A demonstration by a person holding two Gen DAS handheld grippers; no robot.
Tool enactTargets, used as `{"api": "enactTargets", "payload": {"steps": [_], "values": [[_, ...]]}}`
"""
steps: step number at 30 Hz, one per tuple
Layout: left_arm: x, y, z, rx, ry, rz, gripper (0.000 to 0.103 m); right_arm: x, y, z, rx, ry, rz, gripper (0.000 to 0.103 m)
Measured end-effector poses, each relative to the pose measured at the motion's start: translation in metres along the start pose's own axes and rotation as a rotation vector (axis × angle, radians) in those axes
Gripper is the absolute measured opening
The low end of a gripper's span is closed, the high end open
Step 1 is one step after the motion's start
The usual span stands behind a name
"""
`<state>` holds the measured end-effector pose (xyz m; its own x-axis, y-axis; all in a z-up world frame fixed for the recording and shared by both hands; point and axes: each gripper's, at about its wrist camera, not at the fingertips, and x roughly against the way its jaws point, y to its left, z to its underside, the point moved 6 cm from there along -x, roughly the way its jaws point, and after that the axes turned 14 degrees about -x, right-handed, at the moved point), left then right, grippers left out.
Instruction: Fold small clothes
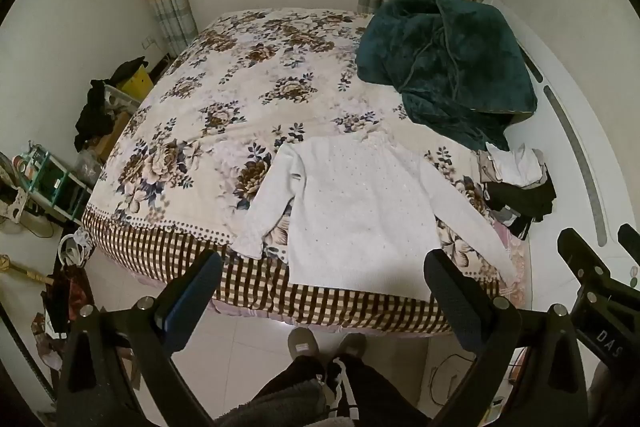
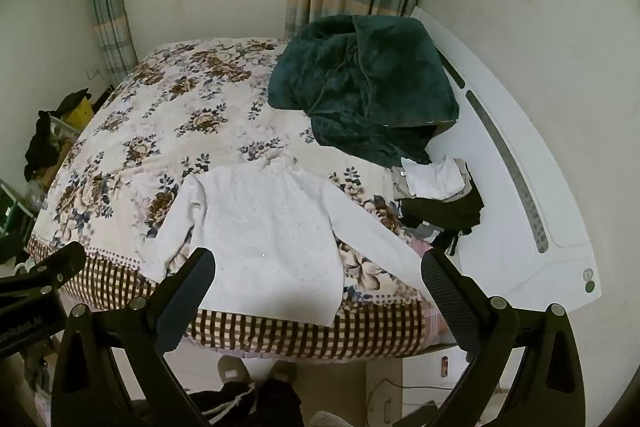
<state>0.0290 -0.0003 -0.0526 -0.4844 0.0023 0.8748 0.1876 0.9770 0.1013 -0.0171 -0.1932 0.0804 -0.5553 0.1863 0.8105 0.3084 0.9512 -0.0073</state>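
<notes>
A small white knitted sweater (image 1: 356, 211) lies flat on the floral bedspread (image 1: 240, 99) near the bed's front edge, both sleeves spread out; it also shows in the right wrist view (image 2: 268, 231). My left gripper (image 1: 324, 279) is open and empty, held above the bed's front edge in front of the sweater's hem. My right gripper (image 2: 318, 279) is open and empty, also in front of the hem, to the right of the left one. Neither touches the sweater.
A dark green plush blanket (image 1: 448, 67) is heaped at the bed's far right. A pile of clothes (image 1: 516, 183) lies right of the sweater by the white headboard (image 2: 520, 155). Cluttered boxes and a shelf (image 1: 60, 179) stand on the floor at left. The person's feet (image 1: 324, 347) are below.
</notes>
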Motion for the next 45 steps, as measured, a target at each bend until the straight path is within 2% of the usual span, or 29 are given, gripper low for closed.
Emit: {"api": "enactTargets", "payload": {"steps": [45], "values": [[0.005, -0.011, -0.017, -0.011, -0.012, 0.012, 0.103, 0.005, 0.002, -0.013, -0.001, -0.014, -0.002, 0.103]]}}
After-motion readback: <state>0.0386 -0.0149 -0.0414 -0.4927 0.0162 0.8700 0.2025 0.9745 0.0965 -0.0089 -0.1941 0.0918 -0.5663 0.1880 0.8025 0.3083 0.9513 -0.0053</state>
